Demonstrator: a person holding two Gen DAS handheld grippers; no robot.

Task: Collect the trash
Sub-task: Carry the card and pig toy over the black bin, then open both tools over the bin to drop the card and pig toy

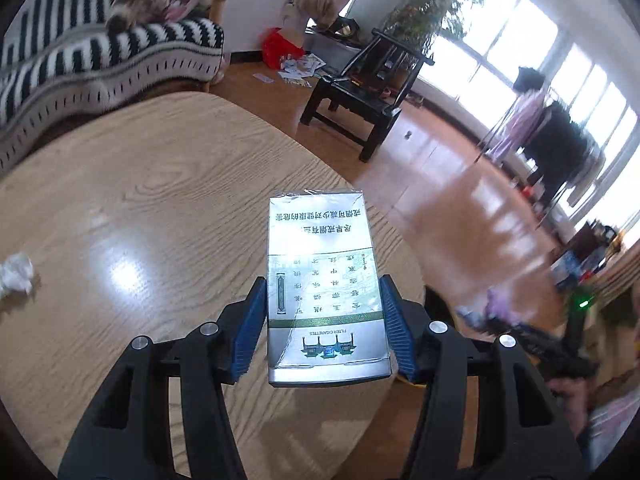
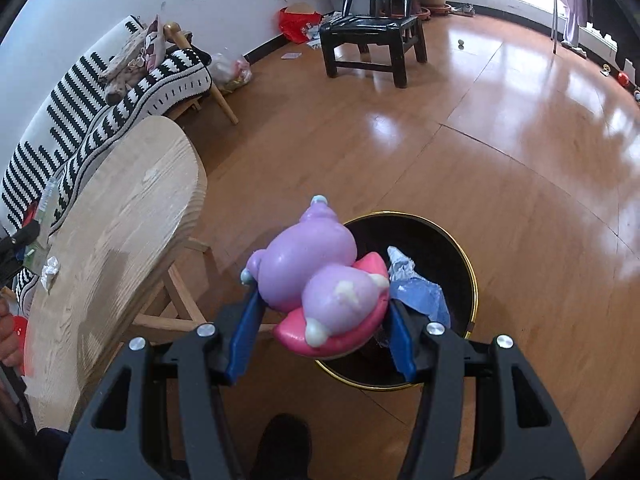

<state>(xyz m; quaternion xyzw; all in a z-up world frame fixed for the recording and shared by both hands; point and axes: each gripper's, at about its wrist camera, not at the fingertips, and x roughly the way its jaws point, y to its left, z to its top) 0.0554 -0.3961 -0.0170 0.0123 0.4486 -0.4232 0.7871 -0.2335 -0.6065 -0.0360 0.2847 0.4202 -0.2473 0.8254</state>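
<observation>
Right wrist view shows your right gripper (image 2: 320,322) clenched on a purple and pink plastic animal toy (image 2: 320,284), held above the near rim of the round black waste bin with a gold rim (image 2: 474,280) that stands on the glossy wooden floor (image 2: 400,148). Crumpled blue paper (image 2: 418,288) already lies inside. The toy sits askew between the blue pads, and much of it hangs over the rim and the floor rather than the opening; let go now and it could strike the rim and roll away. Carry it farther over the opening first.

Left wrist view shows your left gripper (image 1: 326,324) grasping a flat silver and green cigarette pack in glossy film (image 1: 326,288) by its 2 long edges, held over the oval light-wood table (image 1: 160,184) near its edge. That film looks slippery, and most of the pack juts beyond the pads, so a quick swing toward the bin might let it slide out. A crumpled white tissue (image 1: 16,274) remains on the table at the far left, well apart from the pack, and is easy to overlook with both grippers full.
</observation>
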